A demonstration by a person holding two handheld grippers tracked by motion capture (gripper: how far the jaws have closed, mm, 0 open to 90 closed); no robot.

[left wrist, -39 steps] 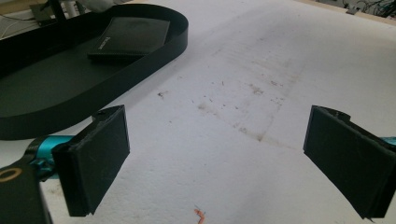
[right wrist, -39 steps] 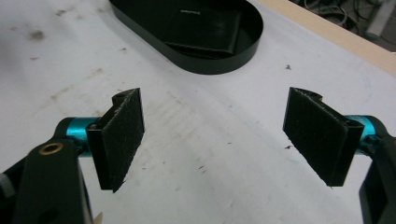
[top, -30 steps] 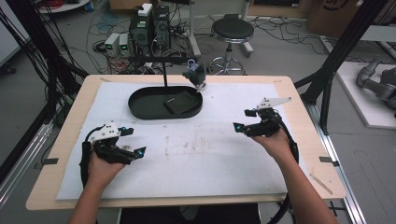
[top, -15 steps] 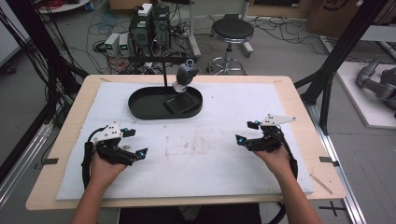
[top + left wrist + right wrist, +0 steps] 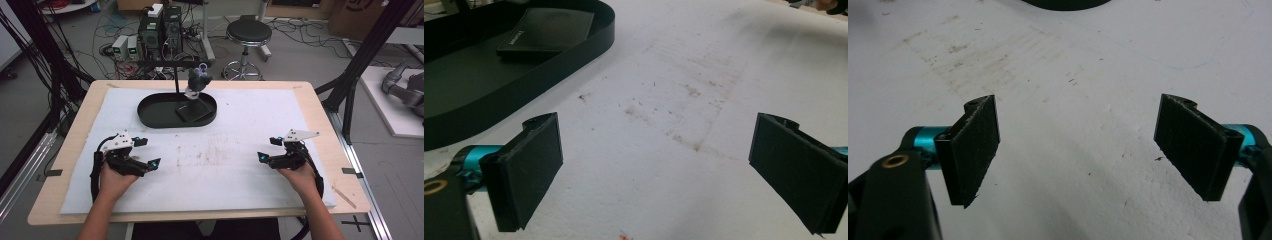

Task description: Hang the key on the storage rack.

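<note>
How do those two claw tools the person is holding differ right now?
The left gripper rests at the near left of the white mat, closer to the black tray; the right gripper rests at the near right, farther from it. They point inward toward each other. Both have jaws wide open, holding nothing.

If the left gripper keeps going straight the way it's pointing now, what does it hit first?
Probably nothing soon. The left gripper, jaws open, points across the stained white mat. The black oval tray lies off to the left of that line, so it would likely pass beside it, though depth is hard to judge.
</note>
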